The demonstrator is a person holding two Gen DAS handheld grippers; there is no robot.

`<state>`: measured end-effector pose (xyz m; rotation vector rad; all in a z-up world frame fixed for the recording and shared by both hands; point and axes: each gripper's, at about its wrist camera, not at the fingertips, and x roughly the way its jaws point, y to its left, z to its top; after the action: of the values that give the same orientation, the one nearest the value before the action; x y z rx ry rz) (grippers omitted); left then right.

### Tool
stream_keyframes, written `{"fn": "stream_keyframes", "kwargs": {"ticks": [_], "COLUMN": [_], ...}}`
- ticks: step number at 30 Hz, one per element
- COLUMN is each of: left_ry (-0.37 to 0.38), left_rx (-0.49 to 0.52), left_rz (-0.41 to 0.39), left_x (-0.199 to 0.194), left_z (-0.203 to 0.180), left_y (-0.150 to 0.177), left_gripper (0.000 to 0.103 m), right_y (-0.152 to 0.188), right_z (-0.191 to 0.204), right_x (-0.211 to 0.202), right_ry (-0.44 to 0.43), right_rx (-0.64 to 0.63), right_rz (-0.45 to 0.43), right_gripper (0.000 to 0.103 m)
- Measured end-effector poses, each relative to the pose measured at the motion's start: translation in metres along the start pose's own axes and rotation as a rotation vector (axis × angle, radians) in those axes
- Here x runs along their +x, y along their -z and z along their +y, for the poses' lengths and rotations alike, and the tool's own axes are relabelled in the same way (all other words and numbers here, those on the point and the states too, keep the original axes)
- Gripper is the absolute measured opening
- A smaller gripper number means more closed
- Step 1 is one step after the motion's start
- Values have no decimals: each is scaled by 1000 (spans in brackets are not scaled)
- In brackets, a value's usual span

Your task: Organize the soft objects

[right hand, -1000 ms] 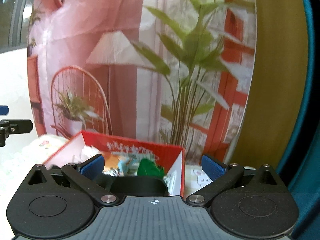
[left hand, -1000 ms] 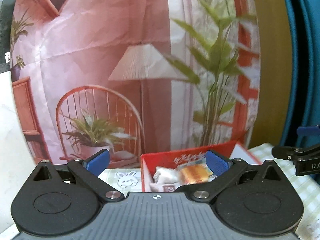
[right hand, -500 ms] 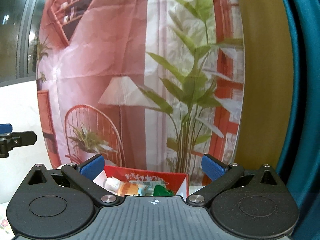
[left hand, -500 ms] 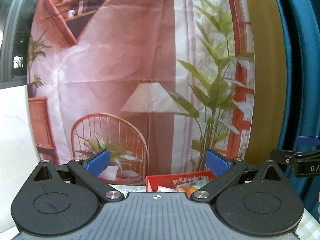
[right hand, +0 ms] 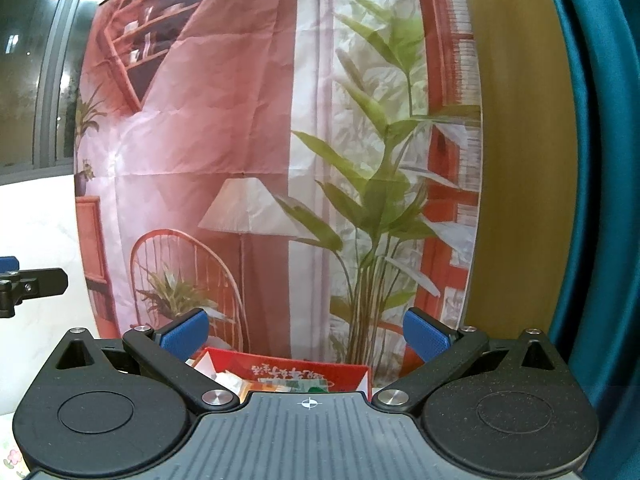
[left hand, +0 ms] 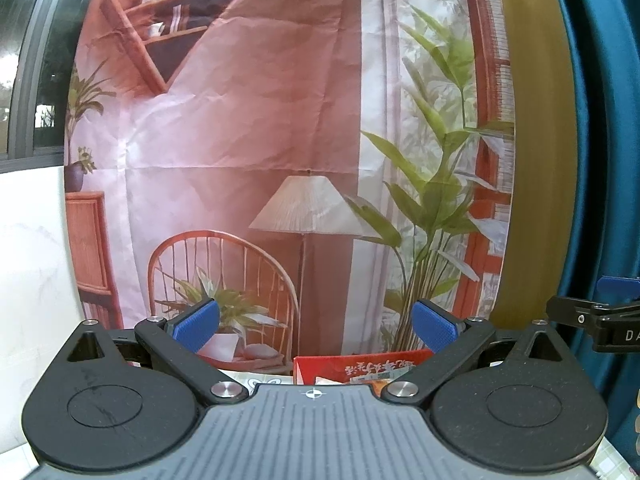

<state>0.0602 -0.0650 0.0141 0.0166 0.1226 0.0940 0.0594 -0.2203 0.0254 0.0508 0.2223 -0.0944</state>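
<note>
So right now both grippers are held up high and level, pointing at a printed backdrop with a lamp, a wicker chair and a leafy plant on it. Left gripper has its jaws spread wide with nothing between the blue pads, and the right gripper is the same deal, jaws wide apart and empty. The red box sits low in both views, mostly hidden behind the gripper bodies; in the right wrist view you can see a few soft packets poking up inside it, white and orange-ish, too hidden to tell what they are. Each gripper shows at the edge of the other's view, so they're side by side. Teal curtain hangs off to the right.
</note>
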Motion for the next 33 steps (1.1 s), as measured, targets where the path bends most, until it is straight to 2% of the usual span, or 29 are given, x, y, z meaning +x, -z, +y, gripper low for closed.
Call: {"fn": "stream_keyframes", "kwargs": {"ticks": [33], "left_ry": [-15], "left_rx": [7], "left_rz": [-2], "left_x": [0], "left_z": [3], "left_y": [3], "left_gripper": [103], "right_y": [1], "right_z": [-5], "right_x": [1], "right_ry": [12], "right_rx": [14], "right_rz": [17], "right_gripper": [103]}}
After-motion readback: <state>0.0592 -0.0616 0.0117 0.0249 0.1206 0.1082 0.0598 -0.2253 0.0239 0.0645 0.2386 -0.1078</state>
